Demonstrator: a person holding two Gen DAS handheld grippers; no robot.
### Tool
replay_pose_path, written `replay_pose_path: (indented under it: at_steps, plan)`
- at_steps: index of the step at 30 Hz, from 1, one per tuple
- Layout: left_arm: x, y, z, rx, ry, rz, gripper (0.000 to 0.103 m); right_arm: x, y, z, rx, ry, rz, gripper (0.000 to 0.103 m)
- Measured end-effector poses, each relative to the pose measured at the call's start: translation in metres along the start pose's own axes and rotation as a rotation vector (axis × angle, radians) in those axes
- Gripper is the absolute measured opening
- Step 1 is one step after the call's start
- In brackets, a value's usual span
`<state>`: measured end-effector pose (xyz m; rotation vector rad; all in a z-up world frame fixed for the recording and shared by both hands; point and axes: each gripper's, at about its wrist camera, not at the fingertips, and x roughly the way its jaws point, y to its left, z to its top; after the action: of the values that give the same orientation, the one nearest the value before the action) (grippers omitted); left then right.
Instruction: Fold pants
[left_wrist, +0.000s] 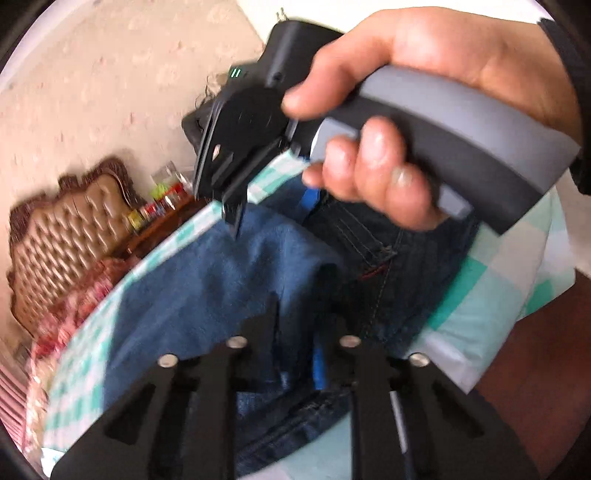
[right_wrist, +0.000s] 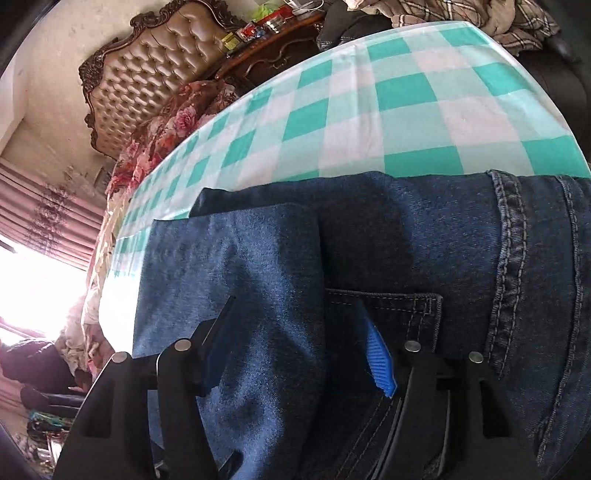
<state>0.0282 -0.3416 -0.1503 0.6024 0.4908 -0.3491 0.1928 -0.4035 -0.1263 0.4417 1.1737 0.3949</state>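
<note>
Blurred left hand-held gripper (left_wrist: 299, 332) tips buried in jeans (left_wrist: 207, 280).

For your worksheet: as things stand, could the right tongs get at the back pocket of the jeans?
Probably yes. The right tongs stand open just above the jeans, and the back pocket lies right by their blue pad, with nothing covering it.
</note>
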Motion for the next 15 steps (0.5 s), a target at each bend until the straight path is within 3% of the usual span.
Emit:
replay_pose_path:
  at_steps: [1,2,6,11,15]
  plan:
    - [-0.003,-0.002,0.001,0.029,-0.014,0.024,0.012,-0.002,-0.001,0.0,-0.008,-0.001,-0.006,0.044]
    - [-0.007,-0.005,0.003,0.047,-0.024,0.038,0.012,-0.003,0.0,0.001,-0.015,0.007,0.002,0.027]
    - [-0.013,-0.003,0.01,0.069,-0.044,0.077,0.011,-0.011,0.011,0.008,-0.044,-0.008,0.018,0.012]
    - [-0.028,0.0,0.041,0.088,-0.122,0.112,0.011,-0.06,0.017,0.015,-0.076,-0.101,0.065,0.01]
    - [-0.034,-0.026,0.075,0.129,-0.205,0.058,0.011,-0.11,-0.01,0.011,-0.041,-0.198,0.049,0.009]
